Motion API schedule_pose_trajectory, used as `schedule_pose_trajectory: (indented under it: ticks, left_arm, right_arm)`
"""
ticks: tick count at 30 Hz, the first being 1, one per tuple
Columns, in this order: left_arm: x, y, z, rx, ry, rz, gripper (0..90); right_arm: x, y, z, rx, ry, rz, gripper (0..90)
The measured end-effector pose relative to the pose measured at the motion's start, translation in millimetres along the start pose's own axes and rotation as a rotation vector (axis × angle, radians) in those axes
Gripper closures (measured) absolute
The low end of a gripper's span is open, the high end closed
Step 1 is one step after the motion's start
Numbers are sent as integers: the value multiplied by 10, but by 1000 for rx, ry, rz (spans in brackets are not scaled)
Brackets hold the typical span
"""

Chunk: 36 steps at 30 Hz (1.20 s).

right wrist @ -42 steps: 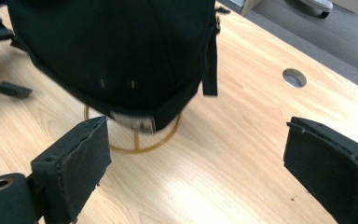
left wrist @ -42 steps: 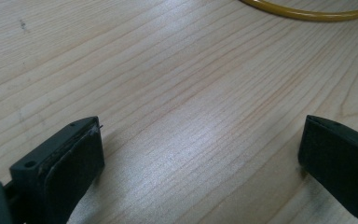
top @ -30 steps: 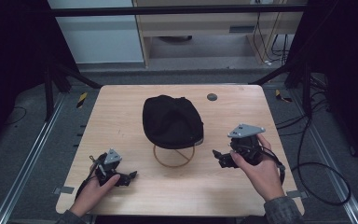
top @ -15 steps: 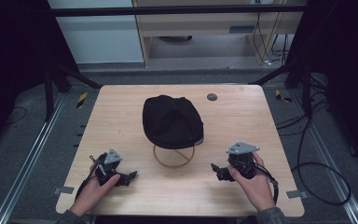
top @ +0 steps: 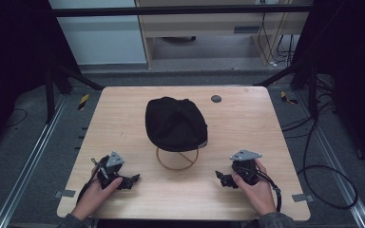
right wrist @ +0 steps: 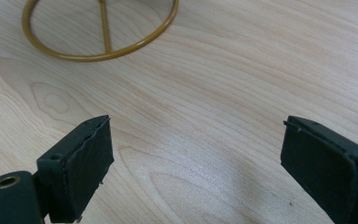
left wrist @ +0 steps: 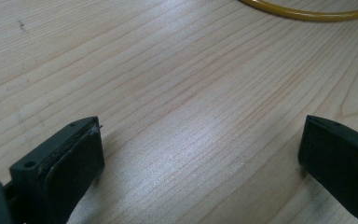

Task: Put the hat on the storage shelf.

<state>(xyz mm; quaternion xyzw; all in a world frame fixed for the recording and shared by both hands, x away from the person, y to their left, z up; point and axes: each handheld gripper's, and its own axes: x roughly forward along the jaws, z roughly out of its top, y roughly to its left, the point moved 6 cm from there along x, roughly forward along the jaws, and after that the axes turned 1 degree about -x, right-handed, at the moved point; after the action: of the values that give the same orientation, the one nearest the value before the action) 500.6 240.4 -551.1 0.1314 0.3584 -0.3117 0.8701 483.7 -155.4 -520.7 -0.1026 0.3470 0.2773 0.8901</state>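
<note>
A black cap (top: pixel 176 123) sits on a brass-coloured wire stand (top: pixel 177 159) at the middle of the wooden counter (top: pixel 247 123). The cap covers the top of the stand; the stand's ring base with its crossbar rests flat on the wood below the cap's near edge. What lies under the cap cannot be told.

The left tool (top: pixel 132 179) rests low near the counter's near-left corner, held in the person's left hand (top: pixel 97 190). In the left gripper view its jaws stand wide apart with bare wood between them and nothing held; an arc of the stand's ring (left wrist: pixel 307 11) shows at the top of that view, well apart from the jaws. The right tool (top: pixel 220 176) rests near the near-right part of the counter in the right hand (top: pixel 254 187). Its jaws are also spread wide and empty, and the right gripper view shows the ring base (right wrist: pixel 98 32) with its crossbar ahead and to one side, near but not touching.

Open wood lies between the two tools and in front of the stand, with nothing in the way. Both tools are close to the near edge. A small dark round disc (top: pixel 216 99) lies on the counter beyond the cap toward the far edge, well apart from everything else. Cables (top: pixel 323 166) run over the floor beside the counter's right side.
</note>
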Motion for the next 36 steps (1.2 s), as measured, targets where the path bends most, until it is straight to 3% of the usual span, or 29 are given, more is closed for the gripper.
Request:
schedule_pose_trajectory:
  ticks: [10,15,24,29,36]
  left_arm:
    - [1,2,1,2,-2,2,0]
    - [1,0,1,-1,-2,1,0]
    - [1,1,1,1,-2,1,0]
    - [1,1,1,1,-2,2,0]
    - [2,-2,1,-3,-2,0,0]
  right_arm:
    - [197,-91,14,18,8,-38,99]
    - [243,-205,90,77,-34,-78,125]
    - [349,-367,55,129,-7,-116,100]
    - [408,-381,8,132,23,-118,85]
    - [431,-376,-13,107,18,-151,74]
